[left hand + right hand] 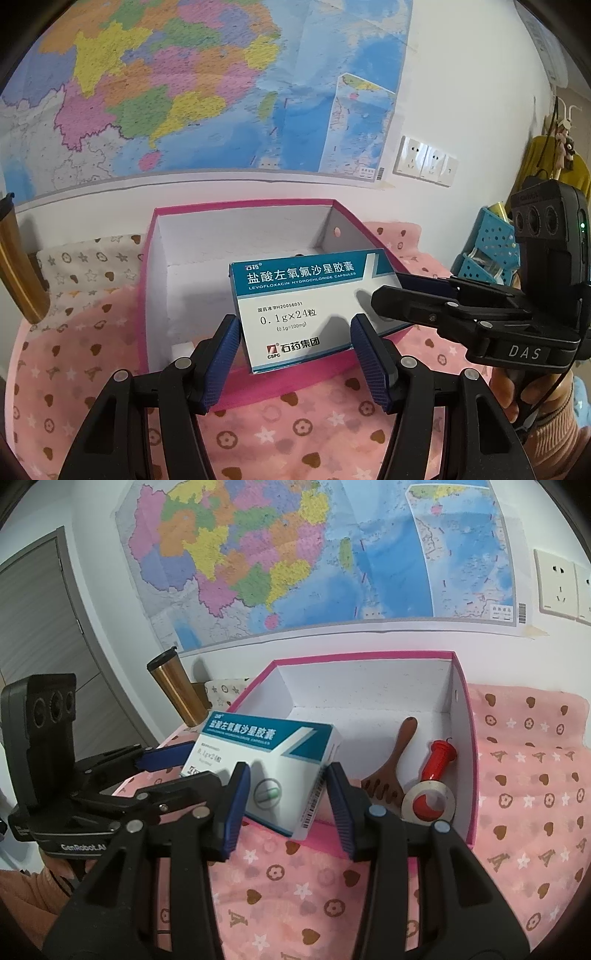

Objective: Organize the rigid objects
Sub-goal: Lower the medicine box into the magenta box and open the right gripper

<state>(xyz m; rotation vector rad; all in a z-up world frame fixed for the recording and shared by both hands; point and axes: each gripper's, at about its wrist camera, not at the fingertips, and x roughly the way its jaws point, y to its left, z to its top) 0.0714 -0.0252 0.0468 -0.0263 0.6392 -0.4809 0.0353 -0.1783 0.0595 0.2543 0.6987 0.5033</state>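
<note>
A white and teal medicine box is held in the air over the near edge of a pink storage box. My left gripper has its blue pads on both sides of it, touching its lower end. My right gripper stands at the medicine box from the right, with a small gap at each pad. In the left wrist view the right gripper reaches across the box's right end. Inside the pink box lie a wooden comb and a red-handled tape dispenser.
The pink box sits on a pink patterned cloth. A gold tumbler stands at the left by the wall. A blue perforated basket is at the right. A map and wall sockets are behind.
</note>
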